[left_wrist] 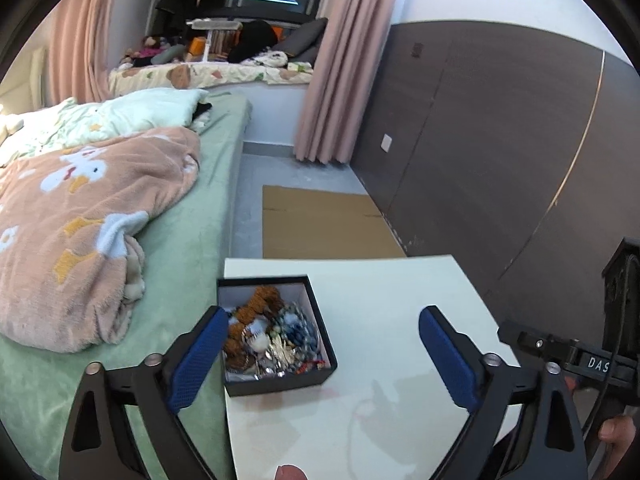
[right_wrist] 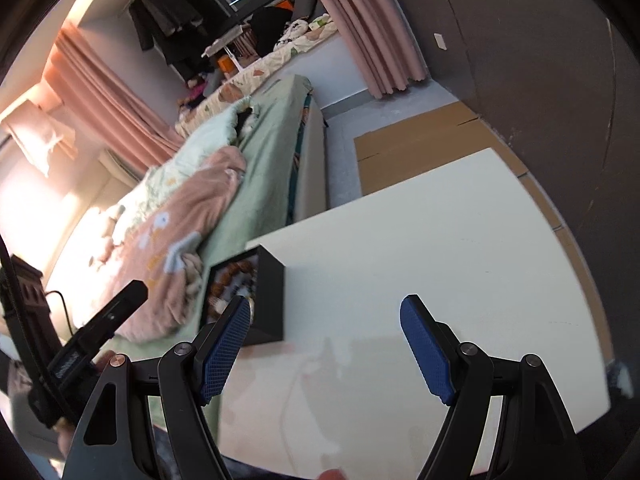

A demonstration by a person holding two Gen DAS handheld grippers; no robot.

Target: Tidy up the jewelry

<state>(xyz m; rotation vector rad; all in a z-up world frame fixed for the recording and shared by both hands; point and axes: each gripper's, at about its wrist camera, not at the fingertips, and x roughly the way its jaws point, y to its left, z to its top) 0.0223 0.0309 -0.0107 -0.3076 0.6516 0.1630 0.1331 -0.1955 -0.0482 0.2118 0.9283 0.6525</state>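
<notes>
A black open box [left_wrist: 318, 342] stands at the left edge of a white table [left_wrist: 400, 300]. It holds a jumble of jewelry [left_wrist: 268, 336]: brown fuzzy pieces, blue beads and shiny metal bits. My left gripper [left_wrist: 322, 328] hovers over the table with its blue-padded jaws wide apart; its left pad lies just left of the box and nothing is between the pads. In the right wrist view the same box [right_wrist: 268, 300] sits at the table's left edge. My right gripper [right_wrist: 326, 318] is open above the bare table top [right_wrist: 440, 240], to the right of the box.
A bed [left_wrist: 188, 208] with green sheet and a pink blanket [left_wrist: 80, 232] adjoins the table's left side. Flat cardboard [left_wrist: 320, 220] lies on the floor beyond the table. A dark panelled wall [left_wrist: 500, 140] runs along the right. Pink curtains [left_wrist: 344, 60] hang farther back.
</notes>
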